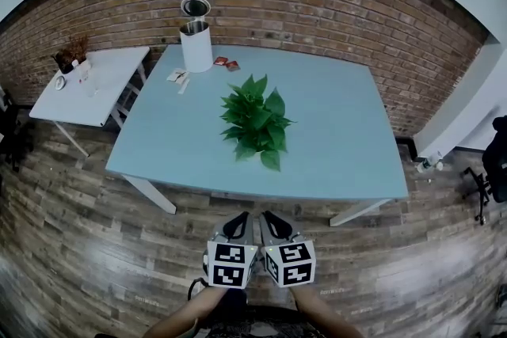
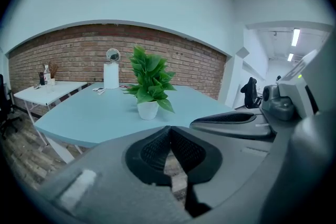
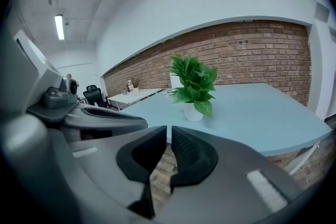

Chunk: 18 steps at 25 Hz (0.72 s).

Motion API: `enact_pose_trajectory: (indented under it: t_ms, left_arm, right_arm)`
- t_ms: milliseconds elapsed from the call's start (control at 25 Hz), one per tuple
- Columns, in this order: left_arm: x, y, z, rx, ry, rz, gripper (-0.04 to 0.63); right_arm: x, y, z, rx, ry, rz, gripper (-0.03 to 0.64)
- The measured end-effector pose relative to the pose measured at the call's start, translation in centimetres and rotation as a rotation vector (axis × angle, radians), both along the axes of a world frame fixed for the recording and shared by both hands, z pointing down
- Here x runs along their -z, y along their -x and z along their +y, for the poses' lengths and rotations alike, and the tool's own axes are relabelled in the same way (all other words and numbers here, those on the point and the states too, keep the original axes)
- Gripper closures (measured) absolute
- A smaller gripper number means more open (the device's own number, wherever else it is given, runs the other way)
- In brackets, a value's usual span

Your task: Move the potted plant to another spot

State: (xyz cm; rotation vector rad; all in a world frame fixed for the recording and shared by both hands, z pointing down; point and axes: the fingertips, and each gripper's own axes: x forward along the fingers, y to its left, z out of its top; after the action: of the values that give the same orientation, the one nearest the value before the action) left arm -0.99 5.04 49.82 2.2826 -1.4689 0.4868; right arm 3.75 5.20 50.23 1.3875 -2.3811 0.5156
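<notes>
With left gripper and right gripper clenched empty short of the table, the plant could be toppled if approached unopened.

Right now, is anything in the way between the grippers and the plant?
No, nothing visible. The left gripper and the right gripper hang side by side short of the table, and only its bare top lies before the potted plant. The white bin stands behind the plant.
</notes>
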Motion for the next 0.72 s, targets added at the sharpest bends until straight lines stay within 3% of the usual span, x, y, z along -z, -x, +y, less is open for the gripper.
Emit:
enact_pose_trajectory:
  t_ms: [720]
  left_arm:
    - [0.8, 4.4, -5.7, -0.049, -0.022, 0.029, 0.595]
  right_arm:
    - [0.0, 2.8, -6.6, -0.120, -0.018, 0.066, 0.508]
